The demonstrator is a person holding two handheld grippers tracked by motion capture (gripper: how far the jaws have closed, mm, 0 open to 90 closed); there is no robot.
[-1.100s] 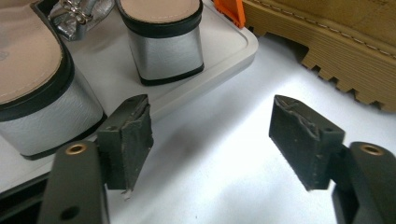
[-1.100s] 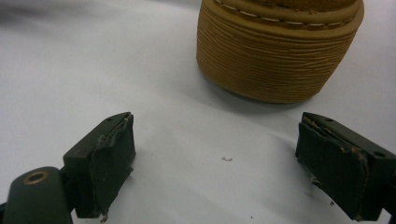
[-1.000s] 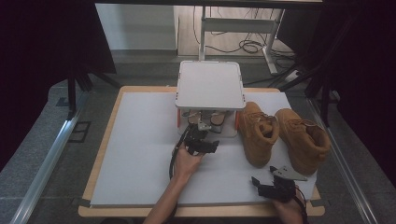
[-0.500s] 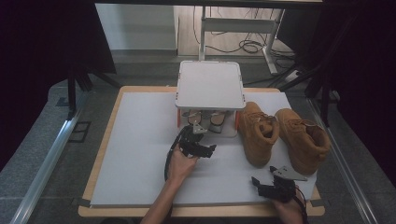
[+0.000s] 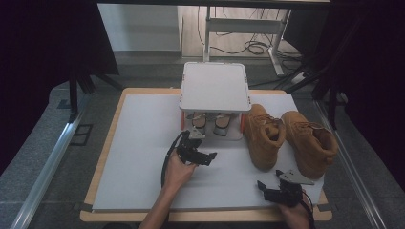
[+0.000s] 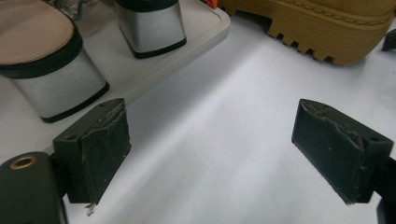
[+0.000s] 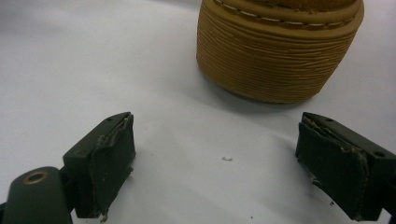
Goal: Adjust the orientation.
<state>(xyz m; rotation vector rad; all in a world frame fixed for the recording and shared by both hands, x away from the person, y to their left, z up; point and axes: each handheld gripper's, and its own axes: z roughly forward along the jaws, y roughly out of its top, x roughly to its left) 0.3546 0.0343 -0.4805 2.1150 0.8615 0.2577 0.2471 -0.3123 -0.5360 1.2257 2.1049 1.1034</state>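
From the high view, I take the small white shoe rack (image 5: 215, 86) at the table's (image 5: 138, 138) far middle as my landmark. On its lower shelf stand two heeled shoes (image 5: 210, 123), heels toward me. My left gripper (image 5: 195, 152) sits just in front of the rack, a little toward its left corner, with its fingers spread and nothing between them. Compared with a second ago it has drawn back from the rack's shelf toward my side of the table, and its fingers have just been opening; the shoes stay where they were on the shelf. Right of the rack stand two tan boots (image 5: 291, 138), the nearer one just beside the rack's right edge. My right gripper (image 5: 282, 191) rests in front of the boots, well away from the rack, in the same place as before, fingers apart and empty.

In the left gripper view, the two black fingers (image 6: 100, 149) stand wide over bare white table (image 6: 210, 154). The rack's lower shelf (image 6: 187, 42) lies just beyond the left finger, carrying the two silver block heels (image 6: 149, 25) of the shoes. A tan boot's lugged sole (image 6: 317, 32) shows to the right of the shelf.

In the right gripper view, the fingers (image 7: 107, 163) are wide apart with only white table (image 7: 93, 60) between them. A tan boot's ribbed heel (image 7: 275, 60) stands just ahead, clear of both fingers.
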